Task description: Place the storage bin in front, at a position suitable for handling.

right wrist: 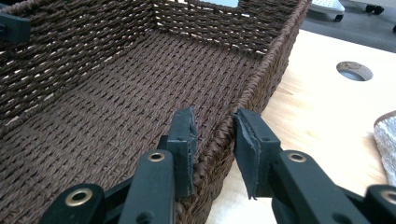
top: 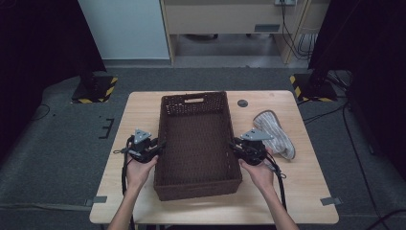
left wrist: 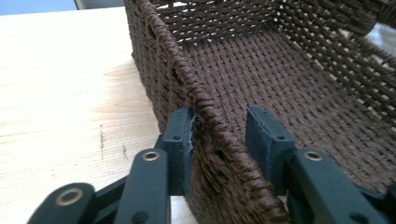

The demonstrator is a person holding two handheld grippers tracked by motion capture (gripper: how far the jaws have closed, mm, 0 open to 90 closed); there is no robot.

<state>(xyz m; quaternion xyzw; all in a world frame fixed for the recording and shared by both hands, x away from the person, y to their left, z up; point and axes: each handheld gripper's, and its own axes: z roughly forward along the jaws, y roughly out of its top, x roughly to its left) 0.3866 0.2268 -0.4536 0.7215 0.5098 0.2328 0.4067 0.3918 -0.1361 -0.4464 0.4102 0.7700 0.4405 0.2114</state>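
The brown basket (top: 197,143) sat in the middle of the tabletop (top: 143,108), and with the left gripper (top: 152,149) loosely straddling one long wall and the right gripper (top: 238,146) pinching the other, both needed a firm, even squeeze before lifting it level.

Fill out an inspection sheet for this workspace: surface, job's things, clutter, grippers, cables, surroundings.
Surface: light wooden table, with a round hole near its far edge.
Job's things: dark brown woven basket, empty, standing lengthwise at the middle of the table.
Clutter: striped grey cloth lying to the right of the basket.
Grippers: left gripper straddles the basket's left wall, one pad touching, the other apart; right gripper straddles the right wall, both pads at the rim.
Cables: one trails from each gripper toward the person; more lie on the floor at the right.
Surroundings: grey floor, black curtains, stand bases with yellow-black stripes.
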